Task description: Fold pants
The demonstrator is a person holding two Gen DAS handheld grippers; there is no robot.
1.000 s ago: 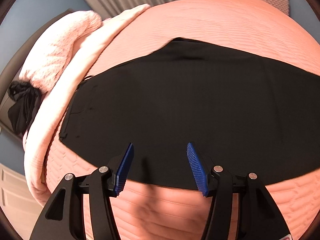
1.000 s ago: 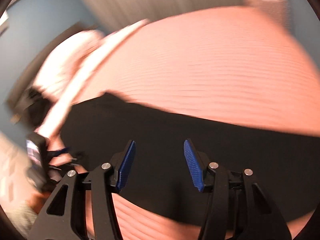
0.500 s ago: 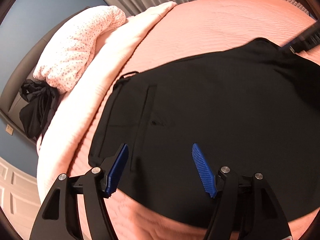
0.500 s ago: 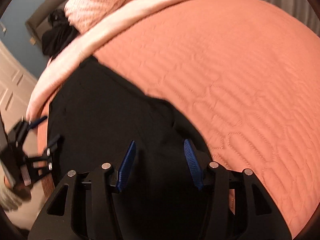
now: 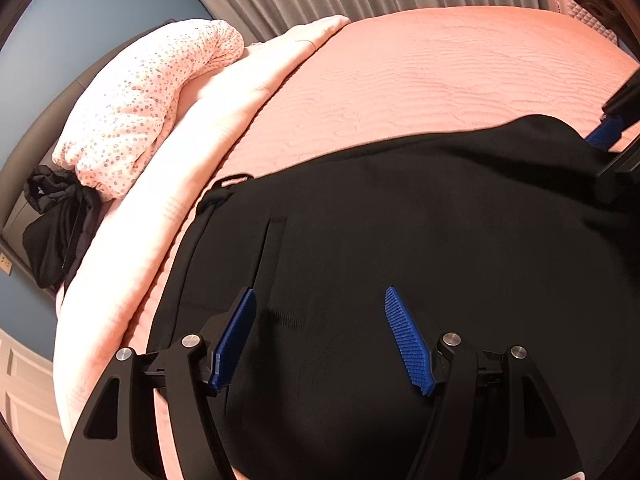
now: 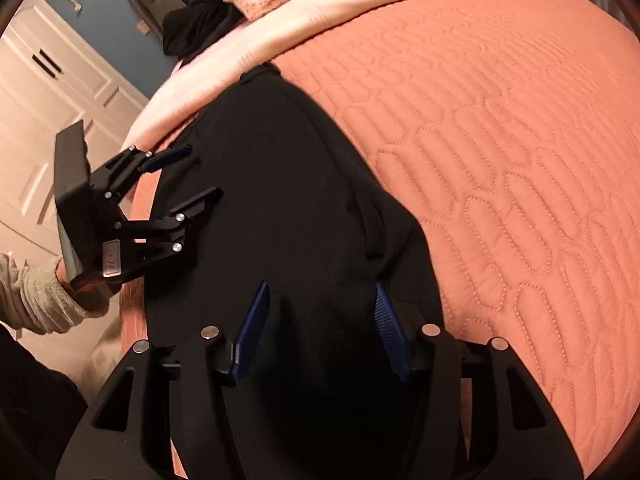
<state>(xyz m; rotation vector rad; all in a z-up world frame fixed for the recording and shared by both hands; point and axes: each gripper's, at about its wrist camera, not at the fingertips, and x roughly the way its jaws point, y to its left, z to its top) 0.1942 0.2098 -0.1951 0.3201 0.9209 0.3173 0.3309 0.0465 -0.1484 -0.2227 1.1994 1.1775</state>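
Lying flat across the salmon quilted bed (image 5: 440, 68), the black pants (image 5: 400, 220) are filling the lower half of the left wrist view, their waistband end pointing toward the left of the frame, beside a pale pink blanket (image 5: 192, 184). The left tongs (image 5: 320, 338) are hovering over the fabric near that end, spread wide, having just been opening, with cloth beneath them but nothing pinched. In the right wrist view the pants (image 6: 280, 184) are running from the bottom centre up to the upper middle of the frame. The right tongs (image 6: 320, 328) are standing partly spread above the dark fabric, having just been closing a little; their blue pads (image 6: 252, 332) are not pressing anything. A floral pillow (image 5: 148, 100) and a dark bundle of clothing (image 5: 56, 224) are sitting at the left of the frame.
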